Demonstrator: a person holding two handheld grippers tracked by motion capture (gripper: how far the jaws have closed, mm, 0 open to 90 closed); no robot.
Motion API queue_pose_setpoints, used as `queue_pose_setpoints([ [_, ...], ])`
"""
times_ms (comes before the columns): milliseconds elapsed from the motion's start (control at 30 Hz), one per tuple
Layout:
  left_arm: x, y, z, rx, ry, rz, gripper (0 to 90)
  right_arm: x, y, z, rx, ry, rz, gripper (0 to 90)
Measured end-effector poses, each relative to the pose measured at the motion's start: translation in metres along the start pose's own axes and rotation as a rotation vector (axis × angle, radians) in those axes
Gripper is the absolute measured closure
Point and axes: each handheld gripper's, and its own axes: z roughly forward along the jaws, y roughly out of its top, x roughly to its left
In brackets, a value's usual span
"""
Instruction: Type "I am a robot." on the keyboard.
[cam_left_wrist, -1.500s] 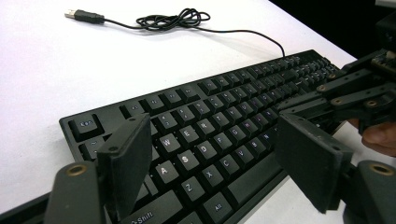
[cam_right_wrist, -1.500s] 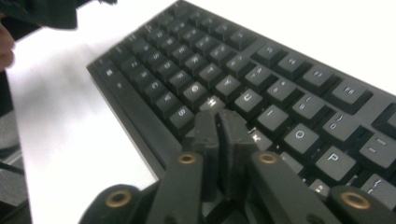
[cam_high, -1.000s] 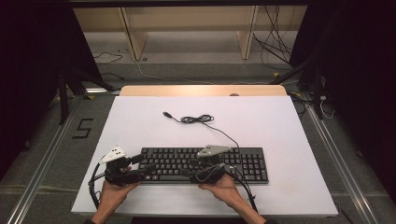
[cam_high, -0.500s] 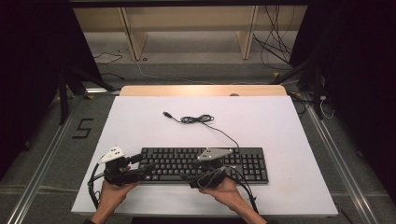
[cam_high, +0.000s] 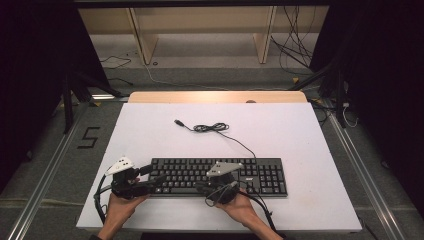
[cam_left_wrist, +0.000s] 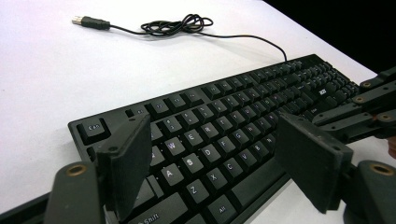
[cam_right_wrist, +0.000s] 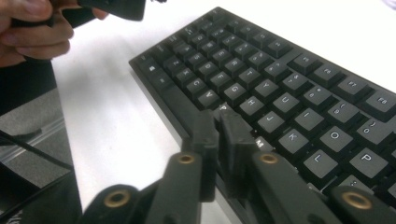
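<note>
Right claw (cam_right_wrist: 218, 135) just closed, empty, over keyboard (cam_right_wrist: 299, 93)

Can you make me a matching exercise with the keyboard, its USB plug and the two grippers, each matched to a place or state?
Things:
1. keyboard
2. USB plug
3. left gripper
4. right gripper

Places or states:
A. jaws shut, over the keys
B. lies loose on the white table, beyond the keyboard
C. jaws open, over the keyboard's left end
D. lies flat near the table's near edge

Pairs: 1-D, 2-B, 3-C, 4-A
</note>
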Motion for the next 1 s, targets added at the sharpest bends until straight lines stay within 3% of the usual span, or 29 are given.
queue_pose_setpoints([
  [567,0.0,0.0,0.0,0.0,0.0,0.001,27.1,-0.004,-0.004,0.015,0.067,-0.038,-0.01,90.0],
  [1000,-0.001,0.0,0.0,0.003,0.001,0.0,27.1,-0.003,-0.008,0.02,0.077,-0.047,-0.016,90.0],
])
